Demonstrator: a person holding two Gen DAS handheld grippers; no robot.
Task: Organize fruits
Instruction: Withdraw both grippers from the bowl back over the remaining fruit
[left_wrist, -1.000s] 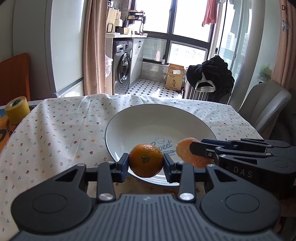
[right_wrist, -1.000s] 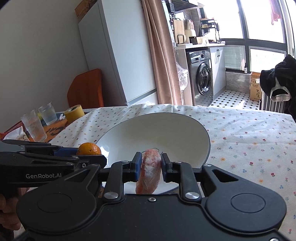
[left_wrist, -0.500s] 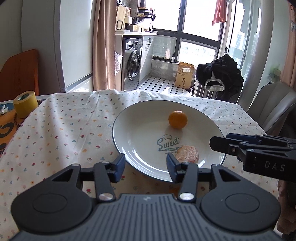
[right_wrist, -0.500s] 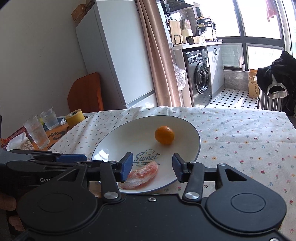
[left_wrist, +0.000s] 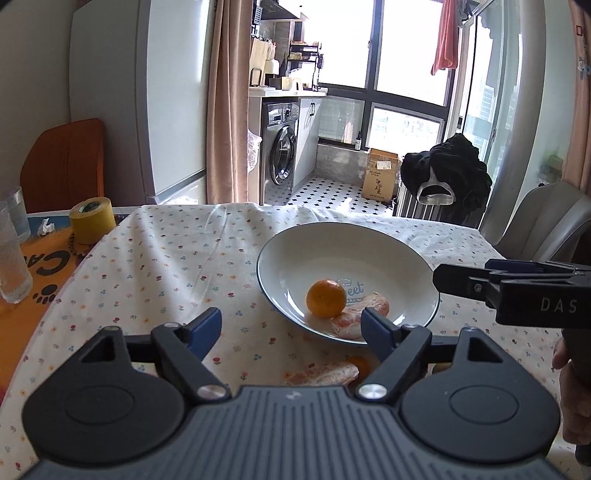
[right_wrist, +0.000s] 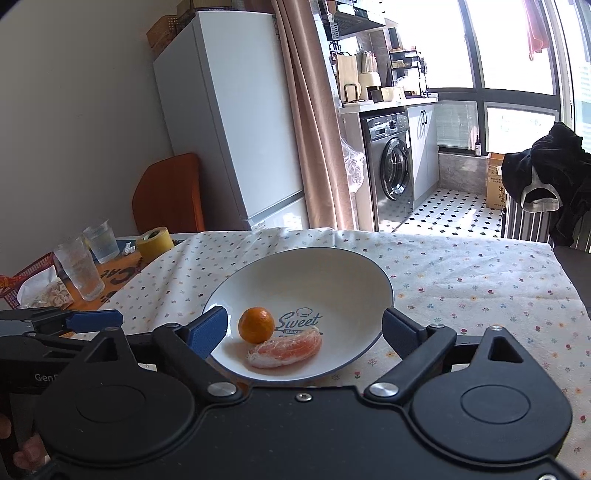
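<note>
A white plate with a dark rim rests on the flowered tablecloth. In it lie a whole small orange and a peeled citrus half, touching each other. More peeled fruit lies on the cloth in front of the plate, close to my left gripper's body. My left gripper is open and empty, drawn back from the plate's near-left rim. My right gripper is open and empty too, standing wide before the plate; it also shows at the right of the left wrist view.
A yellow tape roll and clear glasses stand on an orange mat at the table's left. An orange chair, a fridge and a grey chair surround the table. A hand shows at the right edge.
Both grippers let go of their fruit into the plate, opened wide and pulled back and up. The orange has rolled toward the near side and now touches the peeled half.
</note>
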